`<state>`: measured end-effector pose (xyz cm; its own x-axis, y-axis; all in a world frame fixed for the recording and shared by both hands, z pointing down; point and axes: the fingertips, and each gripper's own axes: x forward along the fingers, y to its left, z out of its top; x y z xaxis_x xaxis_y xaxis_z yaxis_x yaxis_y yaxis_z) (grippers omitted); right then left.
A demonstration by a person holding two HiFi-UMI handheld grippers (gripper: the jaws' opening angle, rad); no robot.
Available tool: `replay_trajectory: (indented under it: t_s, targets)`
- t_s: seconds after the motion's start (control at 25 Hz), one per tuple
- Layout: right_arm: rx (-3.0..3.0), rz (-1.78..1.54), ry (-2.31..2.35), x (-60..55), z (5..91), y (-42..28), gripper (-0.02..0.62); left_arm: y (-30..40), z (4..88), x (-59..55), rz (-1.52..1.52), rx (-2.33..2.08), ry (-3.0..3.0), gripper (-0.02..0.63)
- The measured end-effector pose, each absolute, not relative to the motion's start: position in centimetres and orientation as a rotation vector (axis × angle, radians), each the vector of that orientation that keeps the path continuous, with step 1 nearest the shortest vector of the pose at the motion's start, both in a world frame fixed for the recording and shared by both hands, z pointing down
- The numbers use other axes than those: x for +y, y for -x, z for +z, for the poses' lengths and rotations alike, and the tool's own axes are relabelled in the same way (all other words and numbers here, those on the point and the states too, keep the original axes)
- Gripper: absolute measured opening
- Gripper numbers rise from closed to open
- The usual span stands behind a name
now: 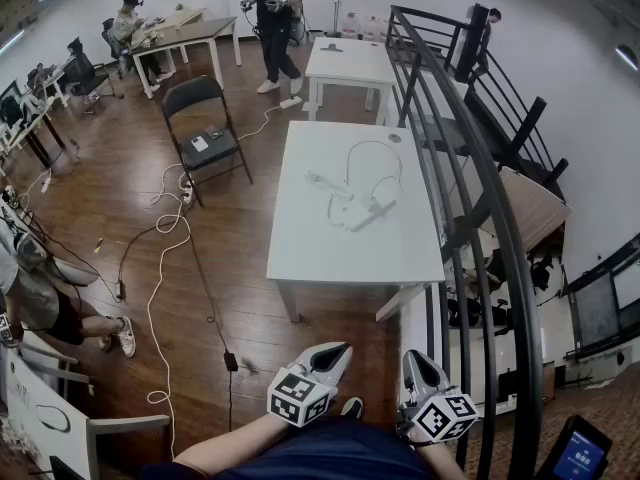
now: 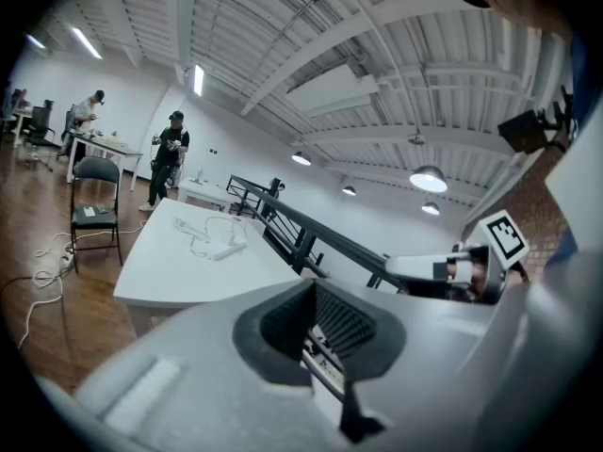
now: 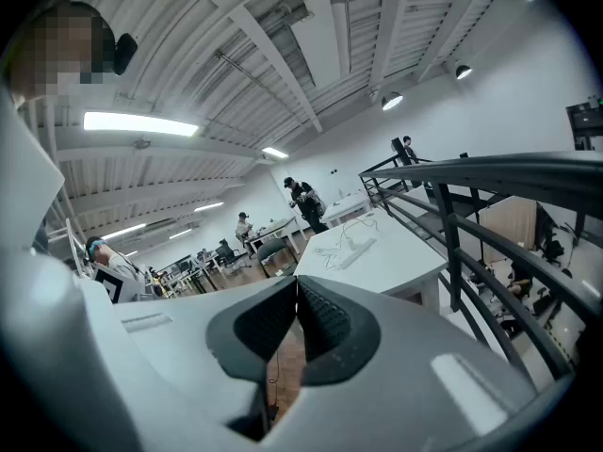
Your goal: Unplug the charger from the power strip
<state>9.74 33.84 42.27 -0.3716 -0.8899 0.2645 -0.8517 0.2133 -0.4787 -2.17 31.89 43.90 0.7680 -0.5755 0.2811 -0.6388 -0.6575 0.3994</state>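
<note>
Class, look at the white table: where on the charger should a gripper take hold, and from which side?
Probably the charger by its white body, not its looping cable, coming down from above: the power strip lies flat on the table, so the plug should lift straight up. Its faces are too small to make out.

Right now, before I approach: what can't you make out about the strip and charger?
Head view: power strip on the white table is too small; charger not separable from it, plug state unreadable.
Left gripper view: same cluster tiny, cables merge.
Right gripper view: likewise, far and small.
Head view: items on the folding chair too small to name.
</note>
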Motion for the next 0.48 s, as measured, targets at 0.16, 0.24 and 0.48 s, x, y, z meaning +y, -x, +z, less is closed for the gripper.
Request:
replay_trajectory:
  t_s: [0.16, 0.24, 0.48]
  targets:
    - [2.376, -0.883, 1.735, 33.9, 42.9, -12.1, 0.011, -0.1, 44.3, 31.9, 0.190, -0.896, -2.484, 0.006]
    - [2.372, -0.890, 1.734, 34.0, 42.8, -13.2, 0.011, -1.3, 44.1, 32.0, 0.192, -0.895, -2.485, 0.006]
    - [2.376, -0.889, 1.721, 33.9, 42.6, -16.9, 0.011, -4.9, 43.7, 32.1, 0.188, -0.915, -2.486, 0.006]
